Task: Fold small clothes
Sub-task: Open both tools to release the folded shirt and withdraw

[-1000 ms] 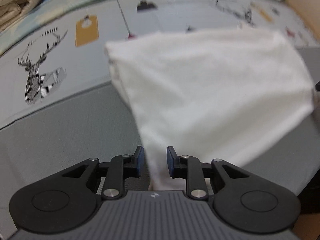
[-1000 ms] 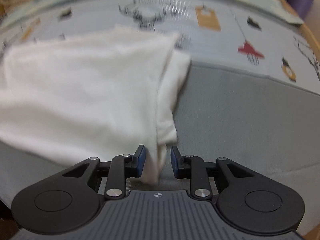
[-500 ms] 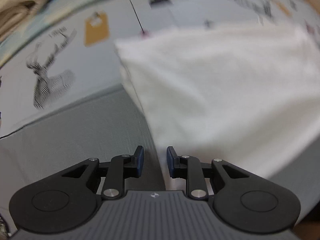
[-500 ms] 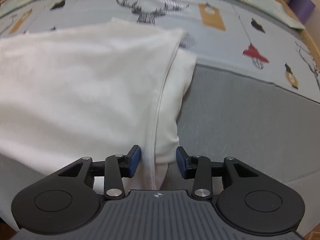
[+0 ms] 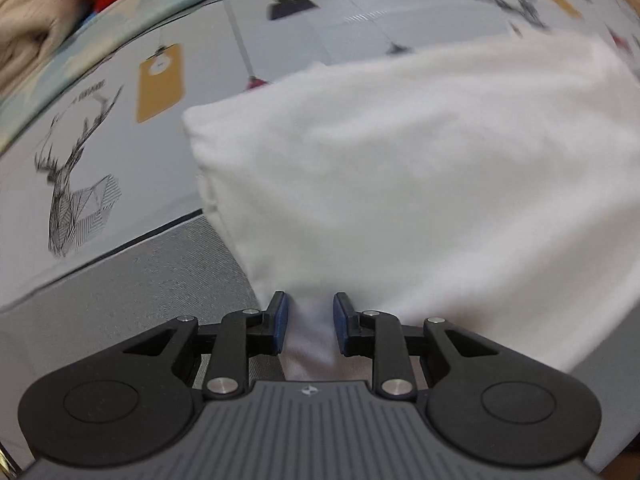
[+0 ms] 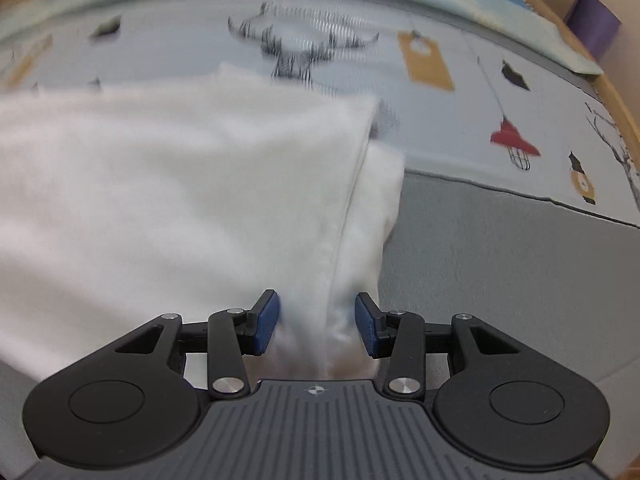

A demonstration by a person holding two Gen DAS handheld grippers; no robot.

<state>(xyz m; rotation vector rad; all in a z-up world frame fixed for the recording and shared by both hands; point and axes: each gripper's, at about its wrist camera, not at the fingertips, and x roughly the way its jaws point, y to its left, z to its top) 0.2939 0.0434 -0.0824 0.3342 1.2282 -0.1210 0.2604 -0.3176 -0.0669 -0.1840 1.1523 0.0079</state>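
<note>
A white garment (image 5: 420,184) lies folded over itself across a grey mat and a printed sheet. In the left wrist view its near corner narrows into a strip that runs between the blue pads of my left gripper (image 5: 308,320), which is shut on it. In the right wrist view the same white garment (image 6: 180,200) shows a stitched seam that leads down to my right gripper (image 6: 316,320). That gripper's jaws are opening. The cloth's edge still hangs loosely between them, and the pads do not press on it.
A grey mat (image 6: 500,280) covers the near surface. Beyond it lies a pale sheet (image 5: 120,152) printed with deer, tags and lamps. Folded beige cloth (image 5: 28,40) and something red sit at the far left. A wooden edge (image 6: 616,96) runs along the right.
Both grippers have sunk toward the surface with the garment. The right gripper's jaws have spread wider and its hold on the cloth's edge has loosened. The left jaws keep the same gap.
</note>
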